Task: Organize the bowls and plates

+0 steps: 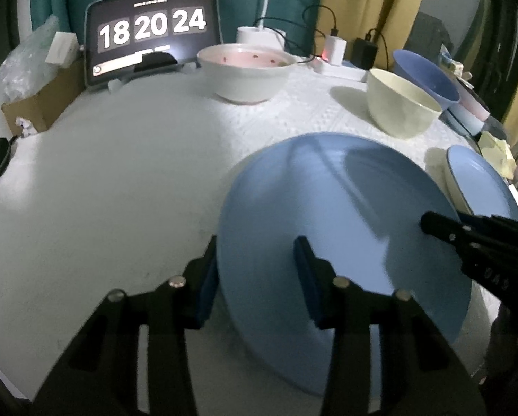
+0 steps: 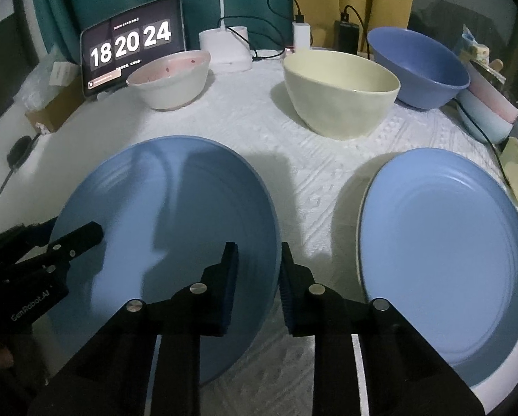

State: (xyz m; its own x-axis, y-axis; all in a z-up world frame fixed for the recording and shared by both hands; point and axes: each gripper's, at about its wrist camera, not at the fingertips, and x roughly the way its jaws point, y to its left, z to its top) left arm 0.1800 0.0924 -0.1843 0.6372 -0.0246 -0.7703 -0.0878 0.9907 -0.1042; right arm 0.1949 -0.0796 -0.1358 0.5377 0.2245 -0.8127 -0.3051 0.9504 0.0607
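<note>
A big blue plate (image 1: 345,225) (image 2: 161,208) lies on the white cloth between both grippers. My left gripper (image 1: 255,242) (image 2: 73,228) straddles its left rim, one pad outside the edge and one over the plate, with a wide gap between them. My right gripper (image 2: 257,246) (image 1: 446,220) straddles the right rim, and its narrow-set pads sit against the rim from inside and outside. To the right a second blue plate (image 2: 446,242) (image 1: 477,180) tops a cream one. Behind stand a cream bowl (image 2: 342,104), a blue bowl (image 2: 421,69) and a white bowl (image 2: 172,83) with pink inside.
A tablet (image 2: 130,48) showing a clock leans at the back left, beside a cardboard box (image 1: 40,104). Chargers and cables (image 2: 300,34) line the back edge. Stacked pastel bowls (image 2: 487,111) and yellow packets crowd the far right. A dark cable runs along the left table edge.
</note>
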